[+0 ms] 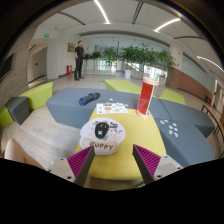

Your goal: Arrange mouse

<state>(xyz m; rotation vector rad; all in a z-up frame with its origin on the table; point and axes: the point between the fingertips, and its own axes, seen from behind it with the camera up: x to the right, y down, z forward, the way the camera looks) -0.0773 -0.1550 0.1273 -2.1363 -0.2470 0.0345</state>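
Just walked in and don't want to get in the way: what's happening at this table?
Someone is holding a handheld gripper over a yellow table. Its fingers are open and grip nothing. Just ahead of them a black mouse lies on a white mouse pad. Beyond stands a red cup. A person stands far back in the room.
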